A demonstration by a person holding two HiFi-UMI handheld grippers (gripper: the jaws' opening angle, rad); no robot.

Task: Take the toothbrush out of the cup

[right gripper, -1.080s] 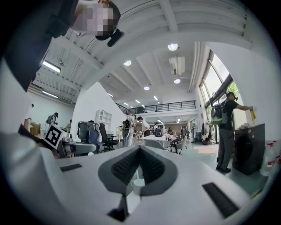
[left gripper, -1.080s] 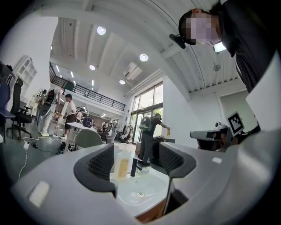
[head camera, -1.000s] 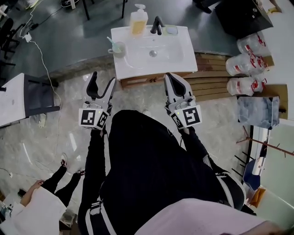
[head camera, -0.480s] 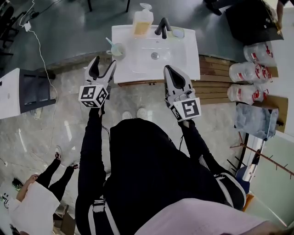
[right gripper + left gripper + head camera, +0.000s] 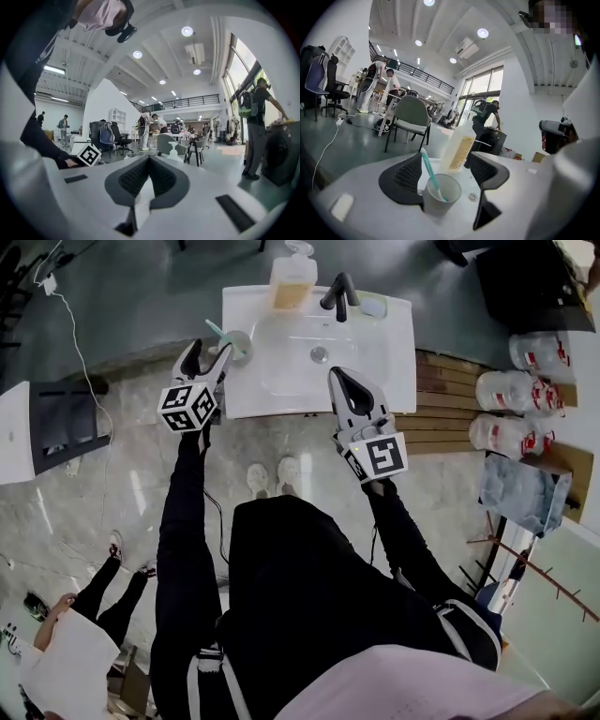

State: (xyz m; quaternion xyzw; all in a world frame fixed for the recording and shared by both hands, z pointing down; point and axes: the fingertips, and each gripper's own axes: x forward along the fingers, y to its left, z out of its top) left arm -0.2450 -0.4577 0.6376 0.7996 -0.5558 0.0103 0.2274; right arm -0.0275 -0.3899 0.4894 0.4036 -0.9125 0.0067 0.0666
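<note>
Both jaws of the left tool [image 5: 443, 164] stand apart, just short of the cup [image 5: 440, 199] on the sink [image 5: 281, 399] corner, with the toothbrush [image 5: 427, 169] leaning inside. It should pinch the handle above the rim, clear of the cup, then lift along the lean. The right tool [image 5: 149, 161] is closed and empty.

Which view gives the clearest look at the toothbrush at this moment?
The left gripper view: the toothbrush leans in the cup, close up by the open left tongs. The head view shows it small, beside the tongs. The right gripper view does not show it.
</note>
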